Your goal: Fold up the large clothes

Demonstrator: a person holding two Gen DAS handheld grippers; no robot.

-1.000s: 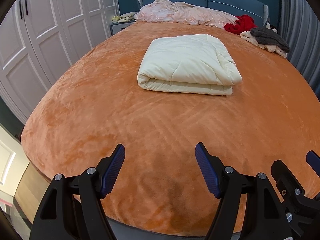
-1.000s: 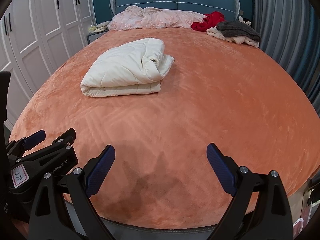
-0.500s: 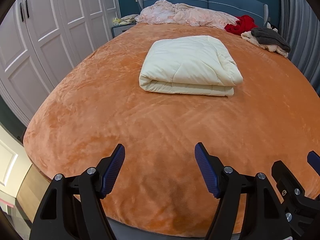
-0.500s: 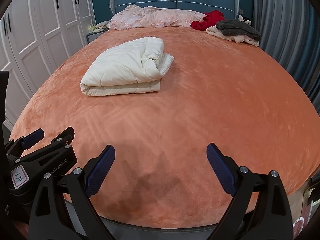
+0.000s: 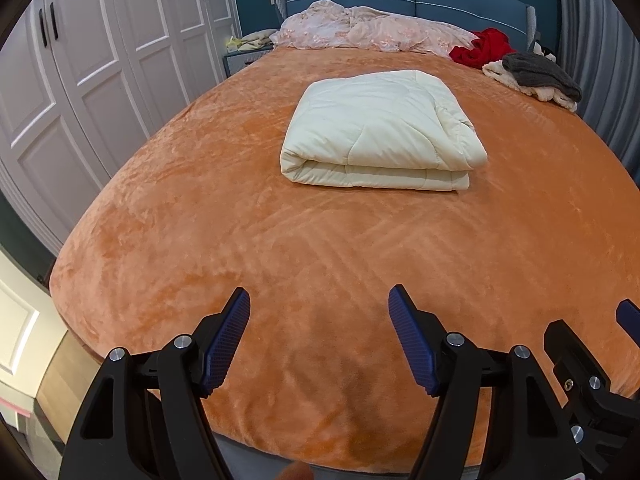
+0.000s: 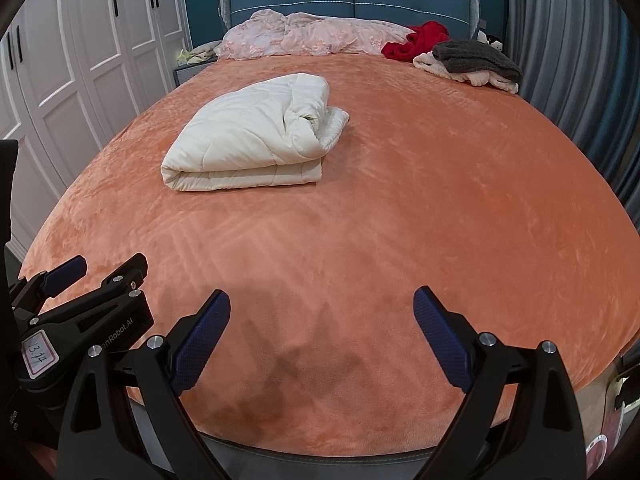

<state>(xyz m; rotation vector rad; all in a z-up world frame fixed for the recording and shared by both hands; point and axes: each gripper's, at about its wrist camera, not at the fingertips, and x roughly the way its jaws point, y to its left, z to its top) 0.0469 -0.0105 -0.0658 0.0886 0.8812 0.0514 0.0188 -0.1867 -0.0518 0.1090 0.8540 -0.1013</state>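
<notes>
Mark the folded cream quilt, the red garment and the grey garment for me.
folded cream quilt (image 5: 380, 136): left wrist view, middle of top layer.
red garment (image 6: 416, 42): right wrist view, centre of crumpled heap.
grey garment (image 6: 476, 58): right wrist view, middle of upper surface.

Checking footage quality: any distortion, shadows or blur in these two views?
Left wrist view: fisheye bows the orange bed, dark vignette corners, folded quilt sharp. Right wrist view: same bowing, a soft shadow on the cover by the hand-held gripper.
</notes>
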